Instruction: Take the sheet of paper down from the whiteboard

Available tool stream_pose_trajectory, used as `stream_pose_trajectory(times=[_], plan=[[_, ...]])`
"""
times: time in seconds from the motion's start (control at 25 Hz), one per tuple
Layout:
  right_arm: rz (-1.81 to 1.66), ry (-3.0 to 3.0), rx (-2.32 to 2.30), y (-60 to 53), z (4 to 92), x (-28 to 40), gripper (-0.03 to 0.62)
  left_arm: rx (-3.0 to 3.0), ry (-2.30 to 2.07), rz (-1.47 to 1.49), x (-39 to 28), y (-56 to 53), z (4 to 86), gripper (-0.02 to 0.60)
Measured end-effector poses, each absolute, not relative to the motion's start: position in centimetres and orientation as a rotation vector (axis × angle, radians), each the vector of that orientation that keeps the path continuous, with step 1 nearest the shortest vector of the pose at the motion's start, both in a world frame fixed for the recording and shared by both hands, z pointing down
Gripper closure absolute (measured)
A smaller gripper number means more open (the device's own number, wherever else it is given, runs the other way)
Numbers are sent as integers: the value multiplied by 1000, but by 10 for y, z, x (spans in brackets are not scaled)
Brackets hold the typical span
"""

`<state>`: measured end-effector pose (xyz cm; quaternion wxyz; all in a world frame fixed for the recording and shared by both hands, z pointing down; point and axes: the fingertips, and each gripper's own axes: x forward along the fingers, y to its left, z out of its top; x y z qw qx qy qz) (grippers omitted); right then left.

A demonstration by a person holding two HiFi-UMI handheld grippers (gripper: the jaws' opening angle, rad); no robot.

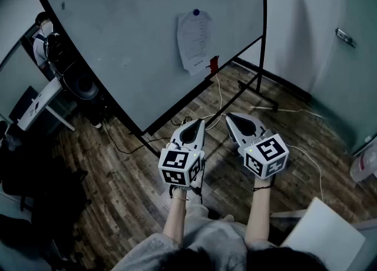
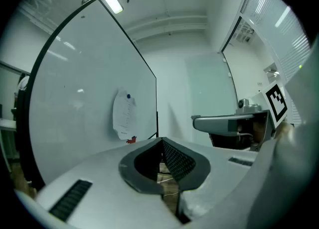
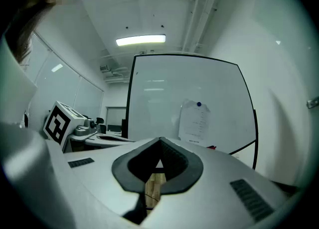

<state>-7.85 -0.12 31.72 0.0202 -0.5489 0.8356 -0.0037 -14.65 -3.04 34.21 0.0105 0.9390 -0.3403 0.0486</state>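
Note:
A white sheet of paper hangs on the whiteboard, pinned at its top by a blue magnet. A small red object sits at the board's lower edge just below the sheet. Both grippers are held level some way in front of the board, side by side. My left gripper is shut with nothing in it. My right gripper is shut and empty as well. The sheet shows left of centre in the left gripper view, and the sheet right of centre in the right gripper view.
The whiteboard stands on a black wheeled frame over a wood-plank floor, with cables trailing beneath it. A person stands at the far left by a desk. A white board lies at lower right.

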Motion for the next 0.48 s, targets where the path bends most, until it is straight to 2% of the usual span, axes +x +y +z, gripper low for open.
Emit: stream_pose_trajectory(times=[0.48], plan=[[-1, 2601, -1692, 4, 316, -84, 594, 2921, -1079, 157, -155, -26, 344, 575]])
